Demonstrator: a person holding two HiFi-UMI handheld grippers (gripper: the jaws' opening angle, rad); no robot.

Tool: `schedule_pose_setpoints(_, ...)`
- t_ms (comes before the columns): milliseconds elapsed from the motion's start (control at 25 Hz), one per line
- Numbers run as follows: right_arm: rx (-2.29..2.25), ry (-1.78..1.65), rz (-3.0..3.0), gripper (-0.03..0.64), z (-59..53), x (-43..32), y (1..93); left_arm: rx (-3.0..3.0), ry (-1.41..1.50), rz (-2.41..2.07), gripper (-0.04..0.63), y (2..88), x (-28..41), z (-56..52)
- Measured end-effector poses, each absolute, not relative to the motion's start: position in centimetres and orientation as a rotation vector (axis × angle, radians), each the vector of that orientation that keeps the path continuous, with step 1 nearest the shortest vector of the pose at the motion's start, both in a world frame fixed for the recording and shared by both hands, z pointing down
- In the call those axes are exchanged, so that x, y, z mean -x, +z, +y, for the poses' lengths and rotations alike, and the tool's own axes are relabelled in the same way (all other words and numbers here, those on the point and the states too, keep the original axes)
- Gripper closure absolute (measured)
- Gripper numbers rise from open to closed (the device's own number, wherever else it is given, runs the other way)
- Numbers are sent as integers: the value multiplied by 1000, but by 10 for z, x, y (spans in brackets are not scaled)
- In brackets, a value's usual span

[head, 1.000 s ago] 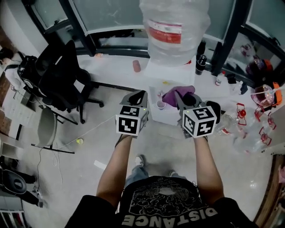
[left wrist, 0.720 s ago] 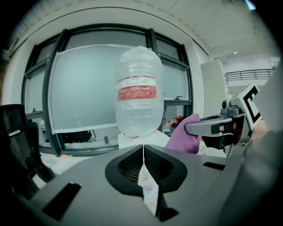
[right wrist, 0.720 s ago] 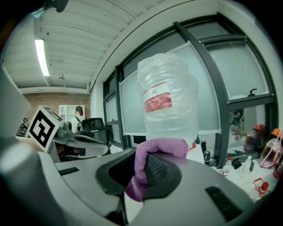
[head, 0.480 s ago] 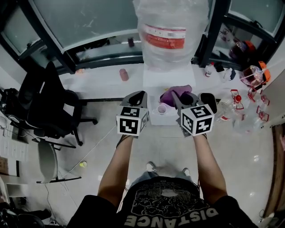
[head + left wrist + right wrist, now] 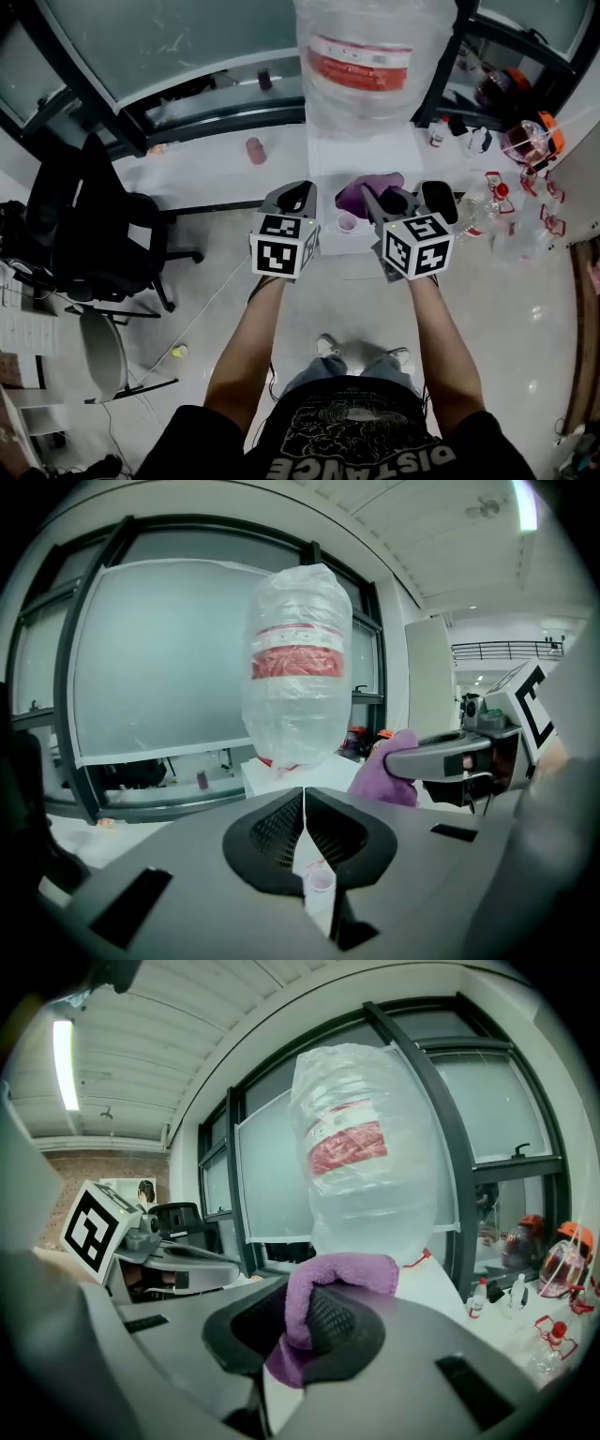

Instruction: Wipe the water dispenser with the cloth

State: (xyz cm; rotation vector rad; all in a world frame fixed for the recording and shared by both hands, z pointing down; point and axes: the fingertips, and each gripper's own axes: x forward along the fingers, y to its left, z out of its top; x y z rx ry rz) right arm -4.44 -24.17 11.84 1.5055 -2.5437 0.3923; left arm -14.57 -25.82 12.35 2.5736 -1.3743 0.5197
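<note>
The water dispenser (image 5: 366, 155) is a white cabinet carrying a big bottle (image 5: 370, 56) wrapped in clear plastic with a red label. My right gripper (image 5: 380, 199) is shut on a purple cloth (image 5: 361, 192), held just in front of the dispenser's front face. In the right gripper view the cloth (image 5: 323, 1288) folds over between the jaws, below the bottle (image 5: 361, 1157). My left gripper (image 5: 300, 192) hangs beside it to the left, jaws shut together with nothing in them (image 5: 303, 803). A small cup (image 5: 321, 881) stands on the dispenser's drip shelf.
A black office chair (image 5: 84, 225) stands to the left on the floor. A white window ledge (image 5: 206, 164) carries a pink cup (image 5: 254, 150). Bottles and red-capped items (image 5: 511, 202) crowd the right side. The person's legs and shoes (image 5: 328, 347) are below.
Both grippers have come a little closer to the dispenser's front as the head view shifted. The cloth stays in the right gripper; the left stays shut.
</note>
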Motion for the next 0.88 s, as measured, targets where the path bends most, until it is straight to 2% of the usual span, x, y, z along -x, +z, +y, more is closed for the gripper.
schedule_pose_setpoints(360,-1470,537,-2568,575,-275,86,161,-2546,572,-1350,566,161,172,-271)
schedule_pose_setpoints(880,-1435,767,-2647,575,-313,122,217,-2550,606,-1344,567,195,166,-286)
